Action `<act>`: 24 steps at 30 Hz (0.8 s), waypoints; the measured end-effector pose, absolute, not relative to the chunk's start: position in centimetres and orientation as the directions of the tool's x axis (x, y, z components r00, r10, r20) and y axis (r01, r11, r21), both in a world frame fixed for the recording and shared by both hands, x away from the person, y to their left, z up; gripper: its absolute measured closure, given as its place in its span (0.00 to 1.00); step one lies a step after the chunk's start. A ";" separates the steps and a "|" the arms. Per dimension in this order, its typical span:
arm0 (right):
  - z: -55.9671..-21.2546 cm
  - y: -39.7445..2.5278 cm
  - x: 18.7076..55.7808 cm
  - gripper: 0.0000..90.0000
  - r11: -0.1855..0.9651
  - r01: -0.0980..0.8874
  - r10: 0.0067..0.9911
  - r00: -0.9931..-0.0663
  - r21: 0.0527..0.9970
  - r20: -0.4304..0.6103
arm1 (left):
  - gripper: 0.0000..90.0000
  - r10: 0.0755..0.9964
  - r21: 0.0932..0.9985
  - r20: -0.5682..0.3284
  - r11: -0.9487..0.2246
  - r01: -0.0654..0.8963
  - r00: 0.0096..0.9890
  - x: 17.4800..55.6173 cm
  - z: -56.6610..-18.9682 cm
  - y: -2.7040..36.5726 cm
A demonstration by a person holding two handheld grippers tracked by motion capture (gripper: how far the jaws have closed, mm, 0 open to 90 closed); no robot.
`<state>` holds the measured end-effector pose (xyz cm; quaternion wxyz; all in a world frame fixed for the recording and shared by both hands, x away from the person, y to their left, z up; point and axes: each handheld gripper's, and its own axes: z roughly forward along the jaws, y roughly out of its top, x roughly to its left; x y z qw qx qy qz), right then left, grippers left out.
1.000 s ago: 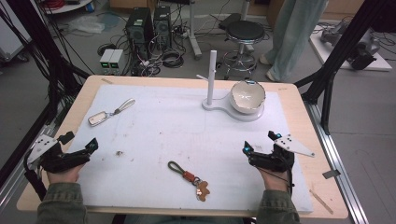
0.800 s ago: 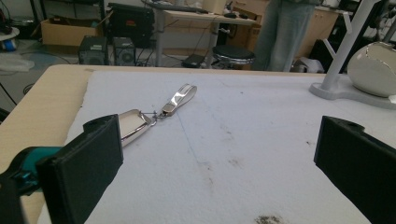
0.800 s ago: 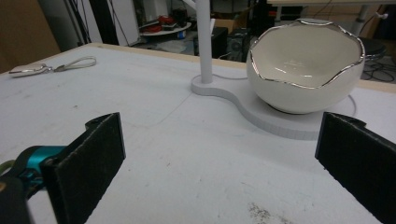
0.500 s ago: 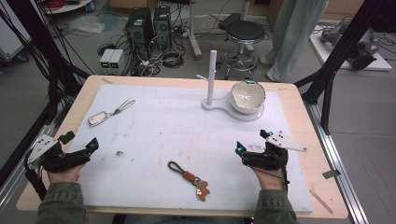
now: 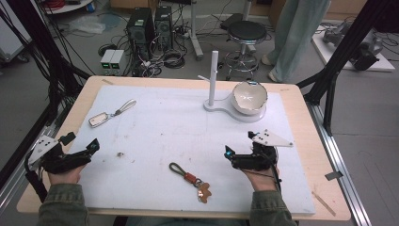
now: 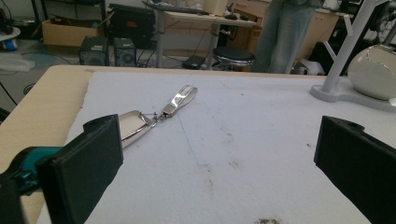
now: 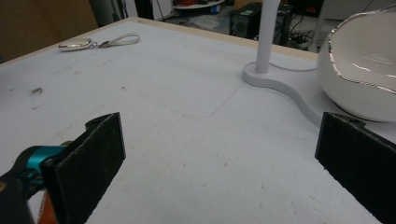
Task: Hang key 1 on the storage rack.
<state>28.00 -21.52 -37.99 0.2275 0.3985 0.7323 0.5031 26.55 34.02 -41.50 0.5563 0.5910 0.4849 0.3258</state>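
My left gripper (image 5: 81, 141) rests open at the white mat's left edge, nothing between its jaws. Ahead of it lies a silver key fob with a strap (image 5: 112, 113), seen beyond the left jaw in the left gripper view (image 6: 154, 114). My right gripper (image 5: 240, 143) is open and empty at the mat's right side, pointing left. A keychain with a dark loop, red strap and brown tag (image 5: 190, 180) lies near the front, between the two hands and left of the right gripper. A white stand with a post (image 5: 214, 77) and a white bowl (image 5: 249, 99) sits at the back right.
The white mat (image 5: 174, 132) covers most of the wooden table (image 5: 324, 188). A dark speck of debris (image 5: 120, 154) lies near the left gripper. A person's legs (image 5: 294, 37) and a stool (image 5: 245, 33) are beyond the far edge. A black frame leg (image 5: 329, 89) rises at the right.
My right gripper has moved left, toward the middle of the mat. The left gripper and both keychains have stayed put.
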 end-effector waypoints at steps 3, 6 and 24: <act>-37.9 -21.0 28.1 0.00 0.192 0.356 0.805 -0.591 0.914 0.061 | 0.02 0.935 0.974 -0.155 0.090 0.210 0.318 26.5 -41.5 34.0; -37.8 -20.3 28.2 0.01 0.209 0.360 0.796 -0.603 0.909 0.056 | 0.02 0.936 0.974 -0.153 0.088 0.210 0.318 26.6 -41.5 34.0; -37.8 -16.1 28.7 0.01 0.329 0.402 0.722 -0.690 0.855 0.047 | 0.02 0.935 0.974 -0.153 0.087 0.211 0.320 26.6 -41.5 33.9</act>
